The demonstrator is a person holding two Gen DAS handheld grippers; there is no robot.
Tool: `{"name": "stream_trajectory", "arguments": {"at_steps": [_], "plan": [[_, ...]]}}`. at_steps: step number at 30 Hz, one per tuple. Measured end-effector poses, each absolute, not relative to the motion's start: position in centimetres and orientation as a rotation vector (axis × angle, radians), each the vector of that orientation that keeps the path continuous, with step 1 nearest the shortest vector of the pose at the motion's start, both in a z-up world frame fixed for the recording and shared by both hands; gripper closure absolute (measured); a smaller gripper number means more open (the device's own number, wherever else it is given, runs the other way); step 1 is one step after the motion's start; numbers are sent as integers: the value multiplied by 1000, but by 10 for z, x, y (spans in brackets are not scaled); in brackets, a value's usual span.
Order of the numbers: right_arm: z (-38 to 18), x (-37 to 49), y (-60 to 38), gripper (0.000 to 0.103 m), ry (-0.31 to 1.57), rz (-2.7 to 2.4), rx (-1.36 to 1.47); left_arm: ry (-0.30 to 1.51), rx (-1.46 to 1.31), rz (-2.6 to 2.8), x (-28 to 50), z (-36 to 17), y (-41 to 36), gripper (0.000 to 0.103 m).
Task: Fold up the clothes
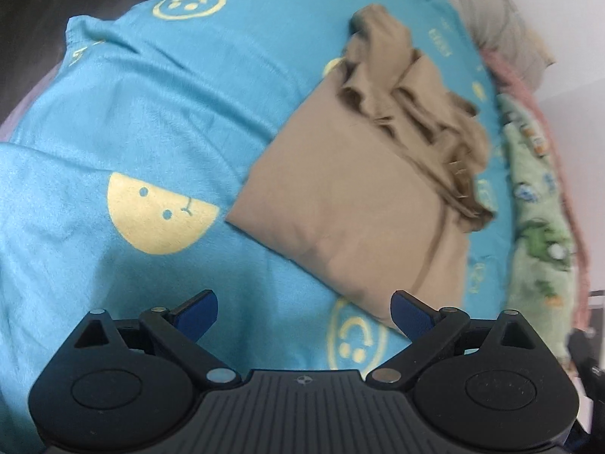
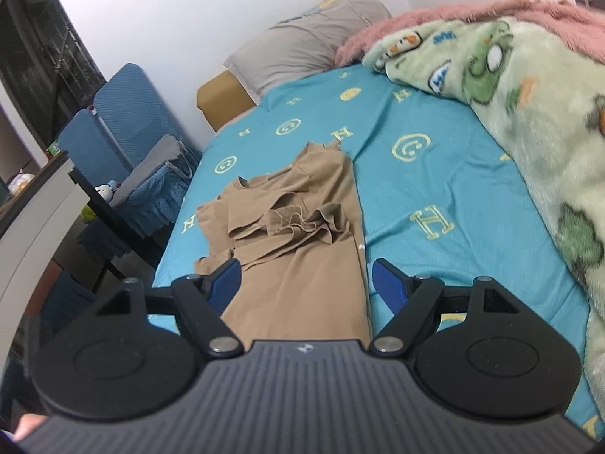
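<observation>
Tan cotton garment (image 2: 298, 227) lies half-folded on the blue smiley-print bed sheet (image 2: 435, 189), nearer the bed's left edge, its upper part bunched. Both the left gripper (image 1: 304, 314) and right gripper (image 2: 306, 283) have jaws released, holding nothing. Pinching only one layer of the bunched part would probably drag the fold crooked.

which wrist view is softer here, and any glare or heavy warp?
Left wrist: tan garment and blue sheet smeared by motion blur; strong fisheye bulge. Right wrist: sharper on the tan garment; green blanket soft at the edge. No glare in either.
</observation>
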State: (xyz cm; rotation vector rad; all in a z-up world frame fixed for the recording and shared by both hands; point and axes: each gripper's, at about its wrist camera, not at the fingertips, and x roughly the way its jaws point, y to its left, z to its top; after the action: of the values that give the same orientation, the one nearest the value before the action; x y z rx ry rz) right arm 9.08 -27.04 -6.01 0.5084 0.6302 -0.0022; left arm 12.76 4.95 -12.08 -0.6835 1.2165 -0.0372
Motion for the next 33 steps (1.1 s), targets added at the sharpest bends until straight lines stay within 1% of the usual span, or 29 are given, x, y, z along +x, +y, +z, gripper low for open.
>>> {"name": "stream_trajectory", "arguments": {"at_steps": [6,7,8,12,15,17,21,22,23,24,26,28,33], "plan": [[-66,93,-274,25,653,-43,527,1156,-720,-81,140,-129,47,7],[-66,94,-274,25,654,-57,517,1136,-737,-103,141,-129,48,9],[-66,94,-273,25,653,-62,513,1114,-758,-126,142,-129,50,15],[-70,94,-275,25,658,-77,532,1016,-866,-201,141,-130,60,17],[-74,95,-280,25,675,-79,584,1026,-921,-195,141,-138,64,19],[-81,97,-285,24,707,-59,662,1068,-942,-177,142,-147,65,28],[-116,102,-291,23,821,35,963,1072,-998,-178,144,-158,69,34],[-127,104,-290,23,853,48,1043,1072,-1001,-174,145,-159,69,39],[-139,105,-289,23,885,61,1123,1072,-1004,-167,146,-161,69,47],[-148,107,-286,24,913,57,1177,1069,-1021,-159,146,-163,72,50],[-163,109,-280,24,949,32,1253,1061,-1063,-141,145,-168,79,64],[-173,114,-278,24,956,-11,1279,1053,-1102,-124,144,-172,85,69],[-184,123,-284,24,917,-134,1282,1019,-1161,-83,143,-178,91,69]]}}
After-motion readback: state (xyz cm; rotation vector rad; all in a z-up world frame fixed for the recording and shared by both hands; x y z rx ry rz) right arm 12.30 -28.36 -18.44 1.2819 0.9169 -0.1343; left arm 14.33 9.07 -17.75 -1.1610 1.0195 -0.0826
